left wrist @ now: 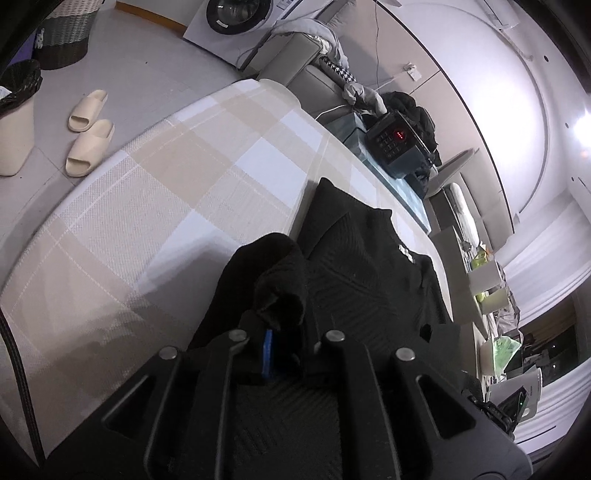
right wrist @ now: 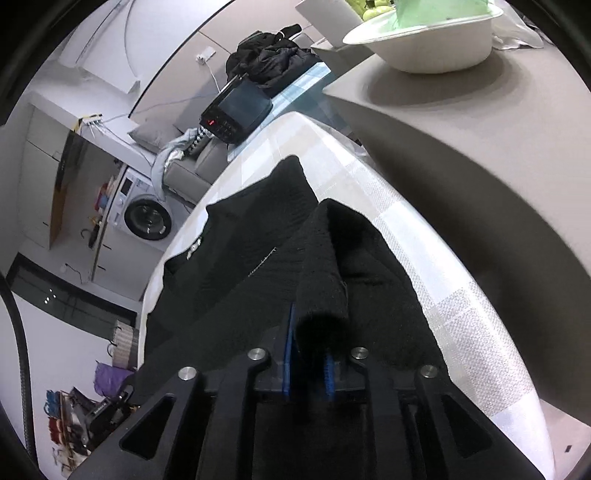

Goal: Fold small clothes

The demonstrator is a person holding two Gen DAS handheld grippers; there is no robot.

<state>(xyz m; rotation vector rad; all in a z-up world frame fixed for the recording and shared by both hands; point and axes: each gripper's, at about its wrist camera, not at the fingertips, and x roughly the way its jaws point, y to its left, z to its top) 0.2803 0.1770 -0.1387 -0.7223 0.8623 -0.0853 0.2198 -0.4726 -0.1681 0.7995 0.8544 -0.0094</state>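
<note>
Inspecting both views, I find the black ribbed knit garment [left wrist: 369, 280] spread on the beige-and-white checked tablecloth [left wrist: 166, 177], centre frame. My left gripper [left wrist: 284, 328] and right gripper [right wrist: 314, 354] each pinch a raised fold of it.

Garment [left wrist: 373, 280]: black throughout, ribbed diagonal knit texture; small white mark near its collar edge.
Tablecloth [left wrist: 155, 192]: check pattern — beige and white squares, thin white lines crossing, woven texture.
Left gripper [left wrist: 284, 354]: black body, silver rivets, blue pad.
Right gripper [right wrist: 308, 365]: black, silver rivets, two blue pads.
Slippers [left wrist: 88, 129]: cream.
Washing machine [right wrist: 142, 214]: white, dark round door.
Keypad device [left wrist: 395, 142]: black — red lit display.
Bowl [right wrist: 428, 40]: white, green contents.
Basket [left wrist: 64, 35]: dark brown with a white woven band.
</note>
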